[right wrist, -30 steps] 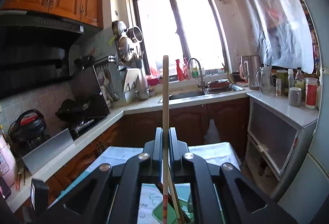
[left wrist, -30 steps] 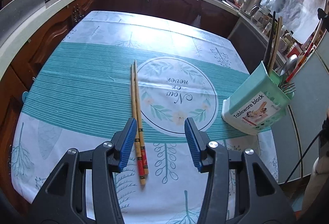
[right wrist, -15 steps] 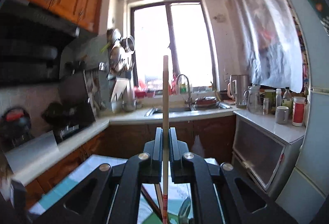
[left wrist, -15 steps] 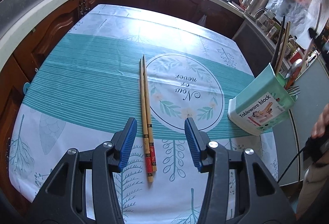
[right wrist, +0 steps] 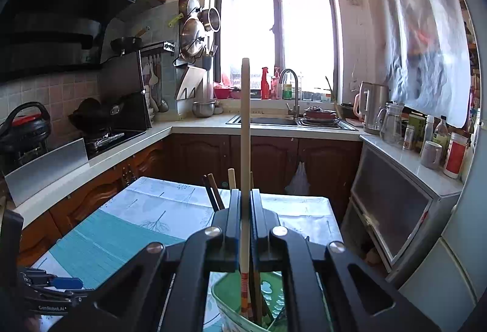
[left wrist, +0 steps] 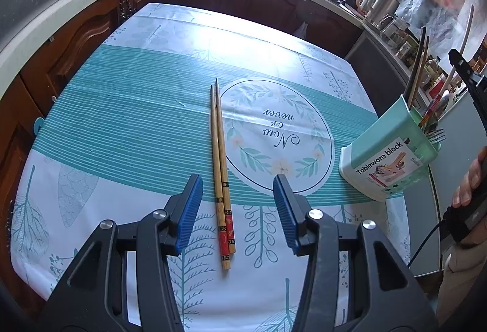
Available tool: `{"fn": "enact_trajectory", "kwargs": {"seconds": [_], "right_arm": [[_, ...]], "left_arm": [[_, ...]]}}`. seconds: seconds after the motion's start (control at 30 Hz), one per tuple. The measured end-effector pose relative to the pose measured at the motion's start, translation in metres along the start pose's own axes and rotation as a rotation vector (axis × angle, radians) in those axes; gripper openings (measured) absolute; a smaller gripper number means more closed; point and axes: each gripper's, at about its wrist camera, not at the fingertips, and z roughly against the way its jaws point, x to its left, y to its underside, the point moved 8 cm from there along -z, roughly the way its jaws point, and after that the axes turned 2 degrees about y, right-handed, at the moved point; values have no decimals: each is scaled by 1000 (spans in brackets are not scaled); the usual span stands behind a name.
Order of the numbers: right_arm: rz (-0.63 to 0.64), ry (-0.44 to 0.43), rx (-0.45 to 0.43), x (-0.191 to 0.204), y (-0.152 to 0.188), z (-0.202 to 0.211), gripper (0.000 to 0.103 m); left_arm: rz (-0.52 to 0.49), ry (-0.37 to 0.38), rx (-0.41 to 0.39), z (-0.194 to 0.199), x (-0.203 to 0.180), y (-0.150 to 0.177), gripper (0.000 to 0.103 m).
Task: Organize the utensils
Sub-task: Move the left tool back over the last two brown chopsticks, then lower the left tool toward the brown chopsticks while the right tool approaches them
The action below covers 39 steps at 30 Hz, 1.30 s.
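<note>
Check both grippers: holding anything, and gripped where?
Right gripper is shut on a chopstick around mid-shaft, its patterned end in the holder. Left gripper is open, holding nothing, above the chopstick pair.

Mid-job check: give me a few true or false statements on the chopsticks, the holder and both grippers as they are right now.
1. The left gripper is open above the pair of chopsticks. True.
2. The pair of chopsticks lies inside the utensil holder. False: it lies flat on the tablecloth, apart from the holder.
3. The right gripper is shut on a single chopstick. True.
4. The single chopstick is held horizontally. False: it stands upright, its lower end in the holder.
5. The holder is lying on its side. False: it stands upright with utensils in it.
</note>
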Motion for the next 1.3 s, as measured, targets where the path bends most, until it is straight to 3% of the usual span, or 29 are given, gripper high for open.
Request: {"fn": "enact_trajectory", "kwargs": {"seconds": [0.23,0.53,0.77,0.83,0.93,1.17,1.3], "right_arm": [[-67,-5,-24,-13,-7,-4,5],[-9,33,-42,-14,-1,-7,5],[67,57,88,-1,23,-20,6],[74,58,108,2,29,-19,11],[70,47,106,7,29,-12,20],[5,-10,64,23,15,18,20],[-1,-105,110,51,22,26,20]], "left_arm": [[6,0,14,-5,2,1,45],[10,-12,26,-8,5,3,45],[26,-45,54,-15,14,4,45],[22,-60,60,-16,16,4,45],[16,-77,66,-18,18,3,45],[17,-80,120,-27,26,0,45],[28,-77,147,-31,30,-1,45]]}}
